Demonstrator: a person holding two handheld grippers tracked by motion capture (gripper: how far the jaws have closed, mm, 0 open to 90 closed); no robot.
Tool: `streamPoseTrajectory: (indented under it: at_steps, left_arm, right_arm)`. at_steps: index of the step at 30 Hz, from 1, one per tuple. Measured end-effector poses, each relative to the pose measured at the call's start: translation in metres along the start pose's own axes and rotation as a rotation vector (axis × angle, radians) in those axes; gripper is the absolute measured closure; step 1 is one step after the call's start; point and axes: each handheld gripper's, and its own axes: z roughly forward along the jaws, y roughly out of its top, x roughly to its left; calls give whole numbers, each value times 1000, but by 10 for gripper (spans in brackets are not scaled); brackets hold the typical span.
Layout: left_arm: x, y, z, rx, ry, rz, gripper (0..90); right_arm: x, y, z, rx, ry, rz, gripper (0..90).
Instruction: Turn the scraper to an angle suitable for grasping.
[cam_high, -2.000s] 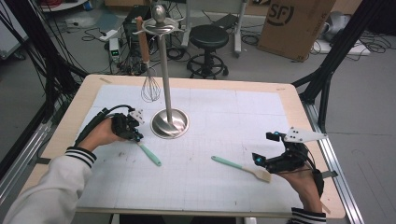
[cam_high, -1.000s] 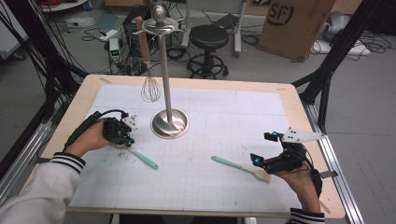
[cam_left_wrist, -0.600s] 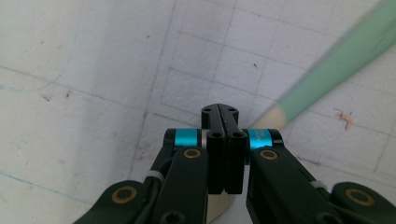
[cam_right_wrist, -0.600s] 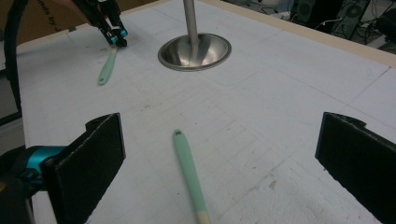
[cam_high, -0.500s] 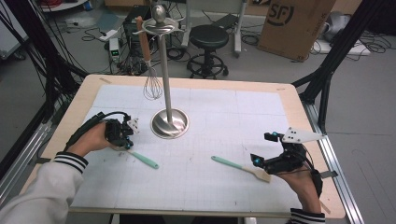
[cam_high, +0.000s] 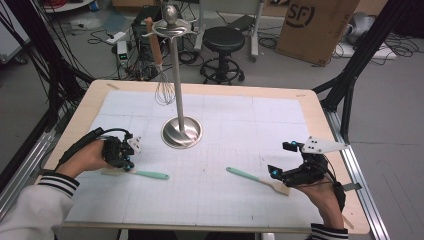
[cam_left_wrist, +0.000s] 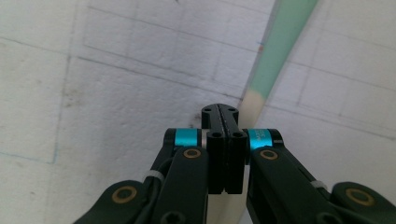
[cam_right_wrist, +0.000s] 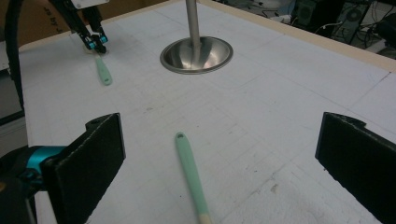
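Two spatulas with mint-green handles and cream heads lie on the white gridded mat. My left gripper (cam_high: 129, 166) (cam_left_wrist: 220, 112) is shut, jaws pressed together with nothing between them. It points down at the neck of the left spatula (cam_high: 150, 174) (cam_left_wrist: 280, 51); whether the tips touch it I cannot tell. My right gripper (cam_high: 279, 160) (cam_right_wrist: 224, 140) stands wide open near the right edge. The right spatula (cam_high: 247, 176) (cam_right_wrist: 191, 172) lies between and ahead of its jaws, untouched. In the right gripper view the left gripper (cam_right_wrist: 95, 44) and left spatula (cam_right_wrist: 103, 72) show far off.
A steel utensil stand (cam_high: 181, 132) (cam_right_wrist: 196, 53) with a tall pole stands at the mat's middle back. A whisk (cam_high: 164, 90) hangs from its top. The table's wooden rim (cam_high: 320, 115) frames the mat. A stool, boxes and cables are on the floor beyond.
My left gripper has shifted left and nearer to the person. The left spatula has swung with it and now lies flatter across the mat. The right gripper and right spatula have stayed put.
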Motion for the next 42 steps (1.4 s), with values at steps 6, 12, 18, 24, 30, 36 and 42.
streamPoseTrajectory:
  at_steps: [6, 12, 18, 24, 30, 36, 42]
  left_arm:
    - [-3, -2, -7, -40, -20, 23, 869]
    - [-14, 1, -27, -123, -9, 11, 622]
    - [-21, 4, -54, -238, 30, -4, 311]
    - [-25, 6, -68, -231, 21, -20, 41]
    - [-28, 3, -73, -279, 66, 2, 16]
    - [-24, -2, -66, -296, 76, 30, 30]
    - [-20, -8, -48, -267, 47, 41, 99]
  right_arm:
    - [0, 1, -1, -3, 1, -2, 3]
    - [0, 1, -1, -5, 2, -2, 3]
    - [-1, -1, 0, -1, 1, 1, 3]
    - [-1, 0, -5, -13, -4, 6, 3]
    - [-1, 0, -7, -17, -8, 4, 3]
    - [0, 1, -5, -10, -4, 0, 3]
    - [0, 0, -5, -5, -5, 4, 3]
